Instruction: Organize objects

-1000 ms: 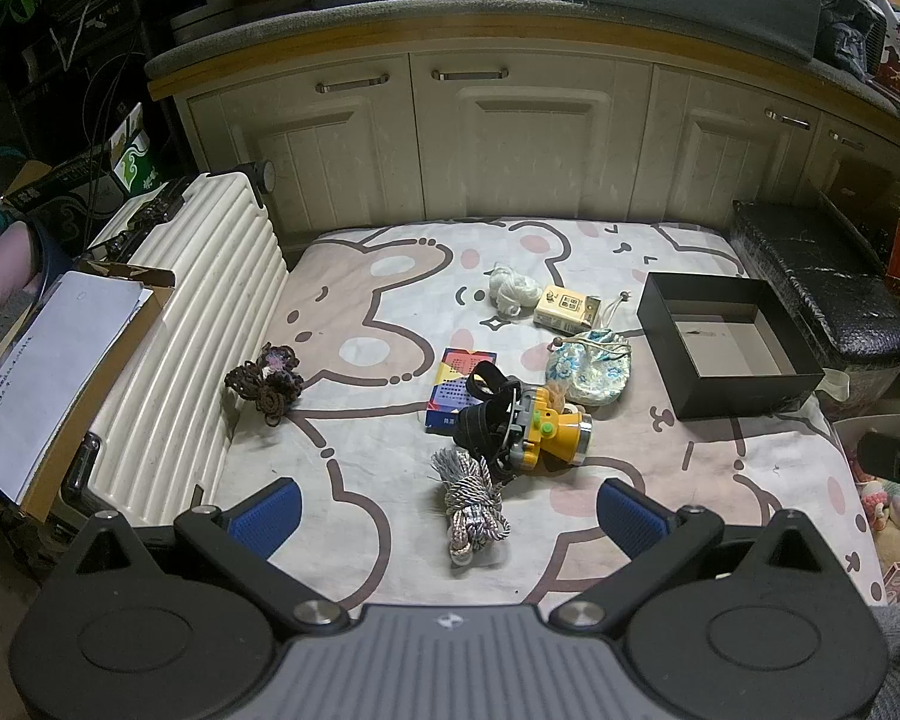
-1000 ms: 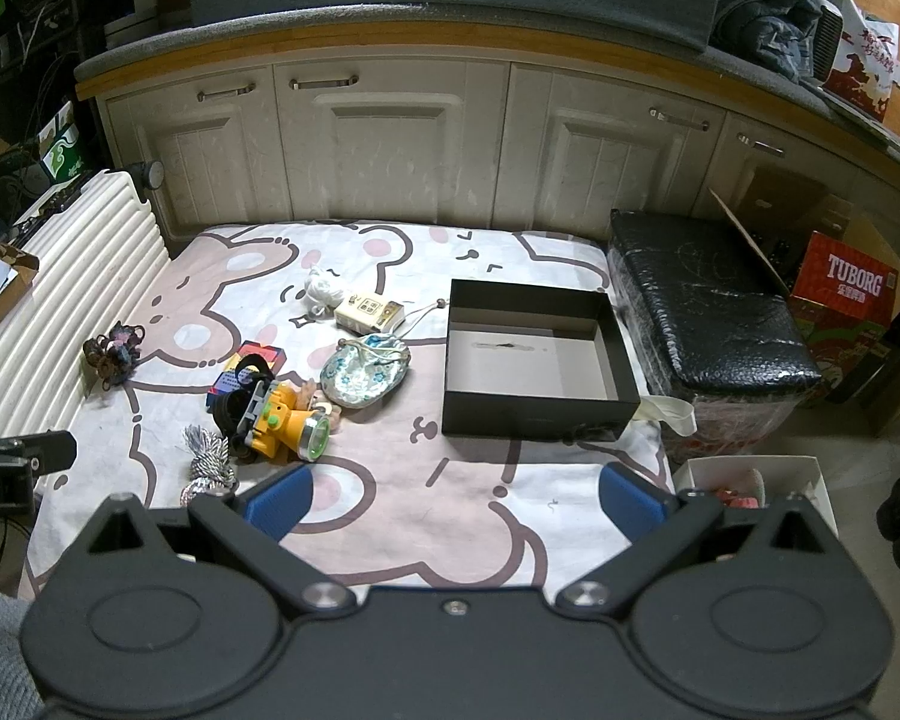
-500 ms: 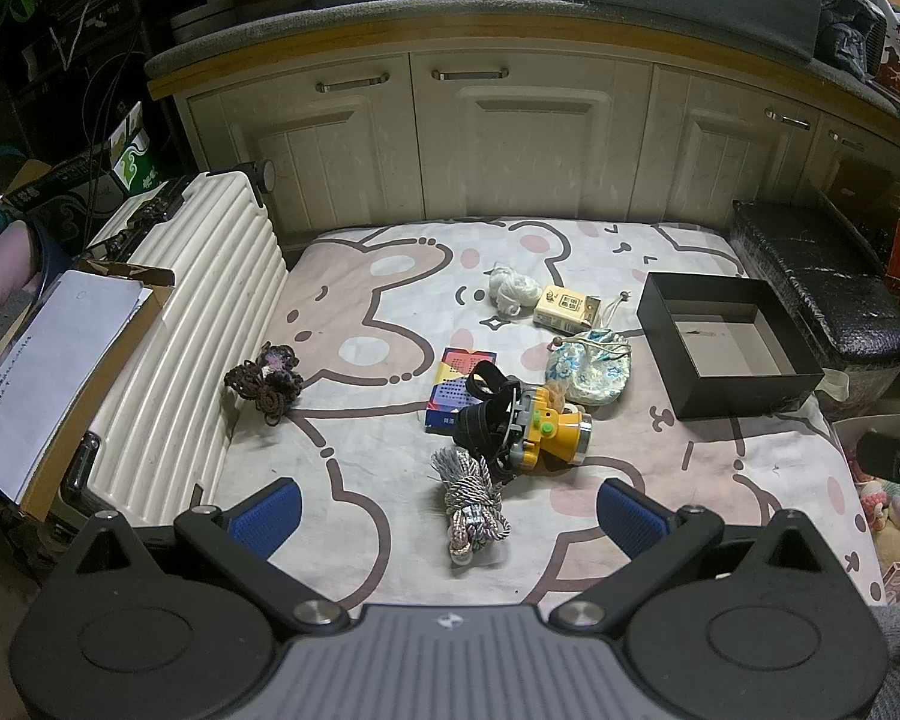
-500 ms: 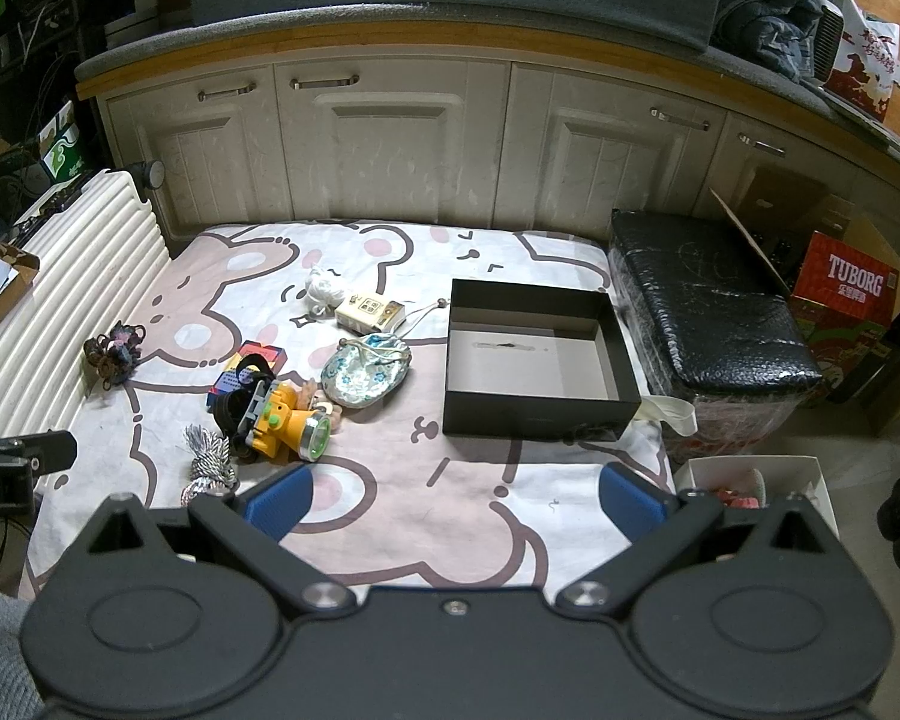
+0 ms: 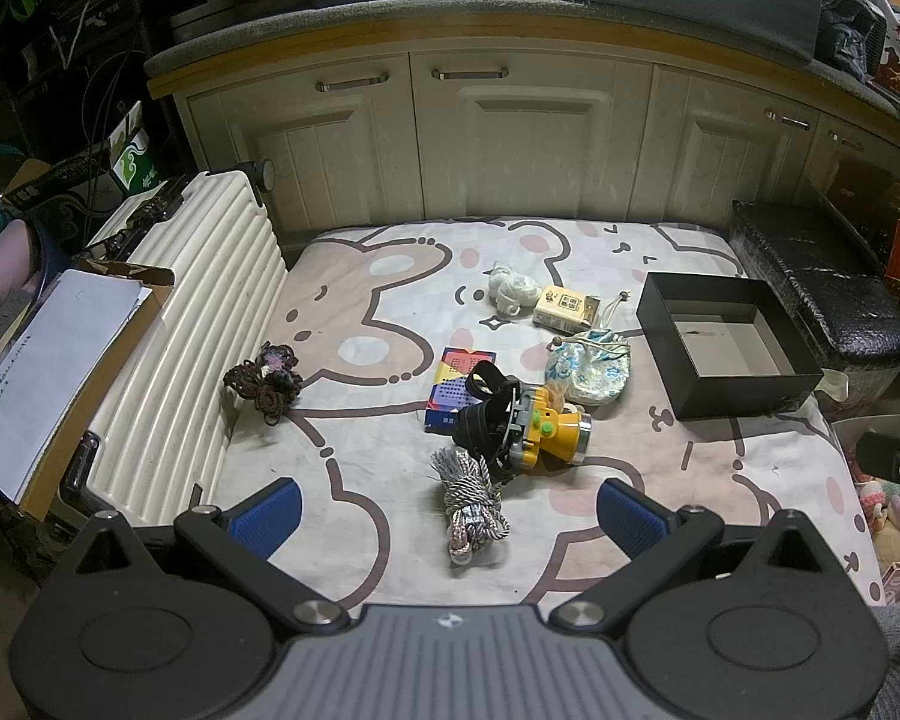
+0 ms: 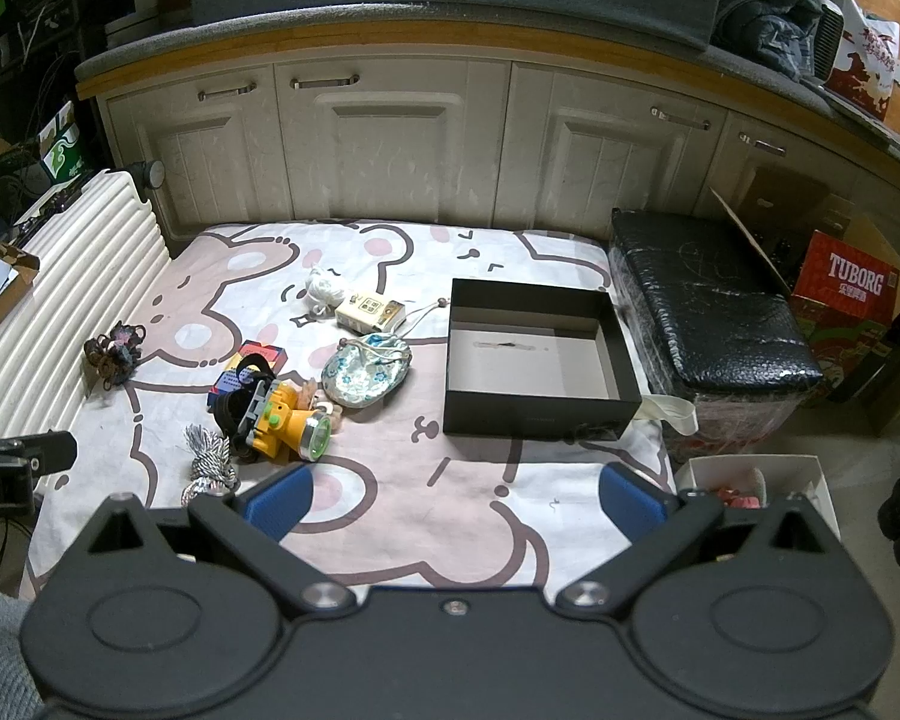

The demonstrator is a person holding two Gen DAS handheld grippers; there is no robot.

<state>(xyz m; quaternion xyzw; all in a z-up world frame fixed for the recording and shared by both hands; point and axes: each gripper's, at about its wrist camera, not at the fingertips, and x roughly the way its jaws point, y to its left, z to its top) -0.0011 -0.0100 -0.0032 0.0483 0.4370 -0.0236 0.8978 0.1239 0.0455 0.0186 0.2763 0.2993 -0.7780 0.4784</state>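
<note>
On a bear-print sheet lie a yellow headlamp (image 5: 534, 429) (image 6: 276, 414), a grey cord bundle (image 5: 471, 495) (image 6: 207, 465), a colourful small box (image 5: 459, 387), a floral pouch (image 5: 591, 366) (image 6: 366, 372), a small cream box (image 5: 564, 307) (image 6: 369, 313), a white yarn ball (image 5: 510, 291) and a dark knotted cord (image 5: 267, 375) (image 6: 114, 351). An empty black box (image 5: 726, 354) (image 6: 537, 360) stands to the right. My left gripper (image 5: 447, 519) hovers open above the near edge by the cord bundle. My right gripper (image 6: 456, 495) is open, holding nothing, in front of the black box.
A white ribbed suitcase (image 5: 168, 324) borders the sheet on the left, with papers in a cardboard box (image 5: 48, 348) beside it. Cream cabinets (image 5: 510, 138) close off the back. A black wrapped case (image 6: 708, 312) and a red Tuborg carton (image 6: 852, 294) stand on the right.
</note>
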